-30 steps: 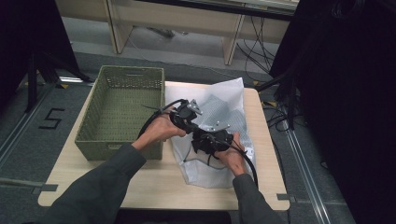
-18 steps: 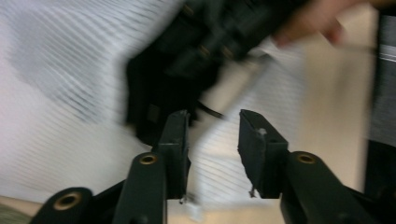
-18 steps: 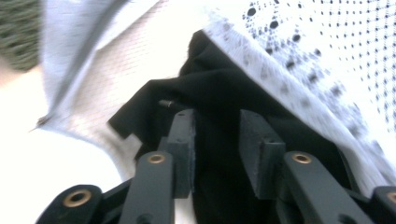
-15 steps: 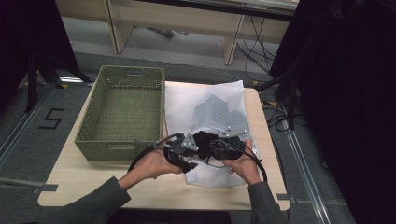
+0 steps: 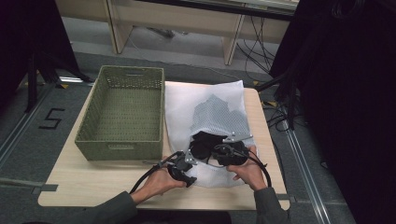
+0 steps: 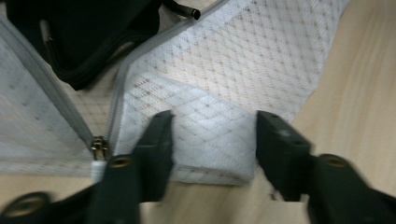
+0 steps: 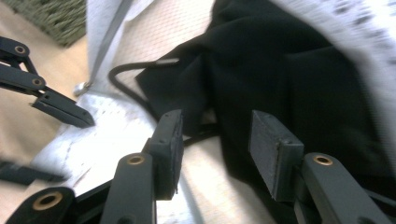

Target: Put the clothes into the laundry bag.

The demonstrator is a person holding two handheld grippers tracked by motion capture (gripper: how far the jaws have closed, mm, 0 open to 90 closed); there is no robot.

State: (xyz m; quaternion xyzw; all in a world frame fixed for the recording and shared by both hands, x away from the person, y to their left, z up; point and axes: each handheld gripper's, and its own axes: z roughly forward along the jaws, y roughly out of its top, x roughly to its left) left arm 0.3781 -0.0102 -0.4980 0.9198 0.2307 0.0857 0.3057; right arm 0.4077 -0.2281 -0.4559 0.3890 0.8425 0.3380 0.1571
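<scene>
Worktop (image 5: 93,186): pale wood, carrying three things, noted by size. Mesh laundry bag (image 5: 205,112): white, lay flat on the right half, its near end unzipped and gaping; a folded corner flap of the mesh (image 6: 205,135) sat at the near edge, zipper track (image 6: 56,100) running up along it with the pull (image 6: 98,148) low at the left. Judged very light, limp and rather slick netting, likely to slide on the wood and to bunch if pushed; best taken at the doubled corner or the zipper hem, where the cloth is thickest. Woven basket (image 5: 122,112): olive green, stood just left of the bag, upright and nothing lay inside it. Black garment (image 5: 203,145): soft dark fabric with a thin cord (image 7: 126,88), partly inside the bag's mouth, partly spilled out onto the lower mesh layer. Judged light and floppy, not fragile; would drape and drag, so a pinch on a thick fold should serve better than on the cord. Left tongs (image 6: 212,140): jaws had just been closing, stood part open astride the folded mesh corner, pads not yet pressing it. Right tongs (image 7: 215,140): jaws had just been opening, stood moderately wide over the edge of the black garment, holding nothing. Both hands sat close together at the near edge of the bag.
</scene>
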